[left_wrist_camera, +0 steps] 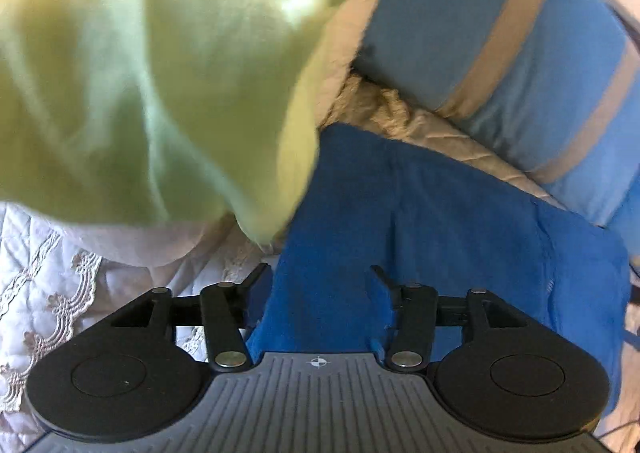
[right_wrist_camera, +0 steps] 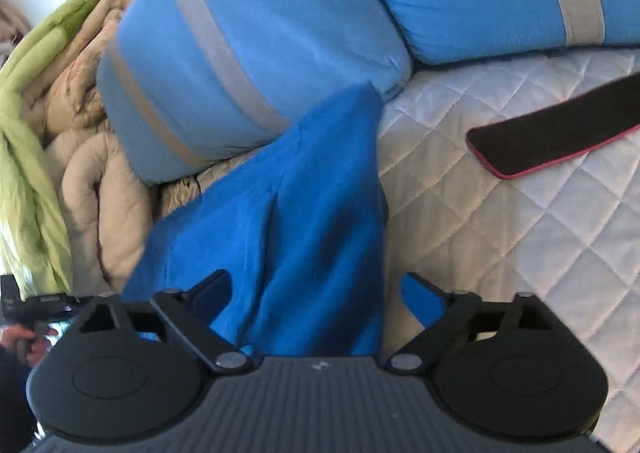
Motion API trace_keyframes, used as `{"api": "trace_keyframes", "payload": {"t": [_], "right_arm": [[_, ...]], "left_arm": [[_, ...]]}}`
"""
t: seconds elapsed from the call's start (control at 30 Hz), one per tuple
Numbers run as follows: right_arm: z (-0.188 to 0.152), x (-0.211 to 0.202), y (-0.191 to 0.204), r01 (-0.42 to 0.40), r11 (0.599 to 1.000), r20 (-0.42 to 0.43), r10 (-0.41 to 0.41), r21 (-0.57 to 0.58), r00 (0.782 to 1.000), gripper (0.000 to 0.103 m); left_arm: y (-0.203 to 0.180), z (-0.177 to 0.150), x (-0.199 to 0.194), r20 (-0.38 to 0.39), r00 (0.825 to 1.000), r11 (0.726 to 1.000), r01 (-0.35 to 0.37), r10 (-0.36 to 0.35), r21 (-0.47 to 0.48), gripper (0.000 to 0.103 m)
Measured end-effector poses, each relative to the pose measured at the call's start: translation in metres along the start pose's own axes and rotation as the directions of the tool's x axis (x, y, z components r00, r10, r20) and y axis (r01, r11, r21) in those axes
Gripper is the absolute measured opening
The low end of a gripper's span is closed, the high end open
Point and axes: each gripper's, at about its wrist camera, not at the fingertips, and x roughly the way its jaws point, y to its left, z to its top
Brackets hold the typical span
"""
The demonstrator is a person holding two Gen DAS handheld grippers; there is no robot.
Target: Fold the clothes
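Right wrist view, blue garment (right_wrist_camera: 296, 221) between open gripper (right_wrist_camera: 318, 293)

Matt blue cloth garment (right_wrist_camera: 304, 213) on a quilted white bedcover (right_wrist_camera: 500, 213).

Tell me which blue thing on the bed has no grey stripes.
The royal-blue garment, lying plain in front of the two lighter blue pillows, which each carry grey bands.
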Motion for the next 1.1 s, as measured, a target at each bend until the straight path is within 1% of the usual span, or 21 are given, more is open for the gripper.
{"api": "trace_keyframes", "payload": {"t": [0.13, 0.17, 0.23, 0.27, 0.33, 0.43, 0.53, 0.6, 0.67, 0.77, 0.8, 0.9, 1.0, 1.07, 1.1], "right_arm": [[-0.01, -0.021, 0.006, 0.047, 0.996, -0.001, -0.047, -0.07, 0.999, 0.103], [-0.012, -0.029, 0.006, 0.052, 0.996, -0.001, -0.052, -0.07, 0.999, 0.103], [-0.015, -0.045, 0.008, 0.051, 0.997, -0.006, -0.051, -0.056, 0.999, 0.103], [-0.016, -0.055, 0.01, 0.048, 0.997, -0.009, -0.048, -0.054, 0.999, 0.103], [-0.016, -0.075, 0.014, 0.043, 0.997, -0.009, -0.044, -0.065, 0.999, 0.103], [-0.017, -0.113, 0.028, 0.066, 0.987, 0.015, -0.065, -0.145, 0.998, 0.103], [-0.02, -0.152, 0.042, 0.097, 0.967, 0.04, -0.09, -0.235, 0.995, 0.103], [-0.023, -0.176, 0.051, 0.127, 0.95, 0.065, -0.114, -0.285, 0.991, 0.103], [-0.028, -0.196, 0.06, 0.181, 0.929, 0.084, -0.162, -0.323, 0.983, 0.103], [-0.037, -0.224, 0.075, 0.264, 0.892, 0.129, -0.232, -0.367, 0.964, 0.103], [-0.043, -0.233, 0.08, 0.289, 0.881, 0.146, -0.251, -0.376, 0.957, 0.103], [-0.062, -0.253, 0.09, 0.316, 0.869, 0.169, -0.27, -0.382, 0.948, 0.103], [-0.088, -0.264, 0.093, 0.321, 0.856, 0.188, -0.265, -0.406, 0.946, 0.103], [-0.11, -0.268, 0.09, 0.339, 0.841, 0.219, -0.269, -0.422, 0.938, 0.103], [-0.121, -0.269, 0.087, 0.352, 0.832, 0.236, -0.273, -0.43, 0.933, 0.103]], "left_arm": [[-0.007, -0.01, -0.025, 0.087, 0.996, 0.999, -0.032, 0.034, -0.024, 0.07], [-0.01, -0.012, -0.033, 0.104, 0.994, 0.999, -0.028, 0.031, -0.032, 0.074], [-0.017, -0.015, -0.049, 0.132, 0.991, 0.998, -0.021, 0.028, -0.056, 0.078], [-0.024, -0.019, -0.059, 0.143, 0.989, 0.998, -0.014, 0.023, -0.061, 0.079], [-0.039, -0.025, -0.08, 0.169, 0.986, 0.999, 0.0, 0.007, -0.037, 0.081], [-0.064, -0.04, -0.113, 0.203, 0.979, 0.999, -0.017, 0.009, 0.038, 0.082], [-0.095, -0.054, -0.147, 0.241, 0.971, 0.994, -0.037, 0.011, 0.103, 0.085], [-0.112, -0.066, -0.172, 0.264, 0.965, 0.988, -0.042, 0.002, 0.146, 0.086], [-0.129, -0.079, -0.193, 0.27, 0.962, 0.984, -0.006, -0.043, 0.177, 0.086], [-0.149, -0.101, -0.22, 0.281, 0.956, 0.982, 0.037, -0.089, 0.184, 0.086], [-0.156, -0.109, -0.227, 0.295, 0.952, 0.981, 0.031, -0.087, 0.189, 0.086], [-0.176, -0.14, -0.242, 0.353, 0.932, 0.975, 0.0, -0.081, 0.224, 0.086], [-0.195, -0.175, -0.239, 0.372, 0.918, 0.967, 0.044, -0.139, 0.252, 0.086], [-0.207, -0.2, -0.23, 0.378, 0.91, 0.959, 0.066, -0.171, 0.274, 0.086], [-0.213, -0.212, -0.224, 0.376, 0.909, 0.956, 0.072, -0.181, 0.284, 0.086]]}}
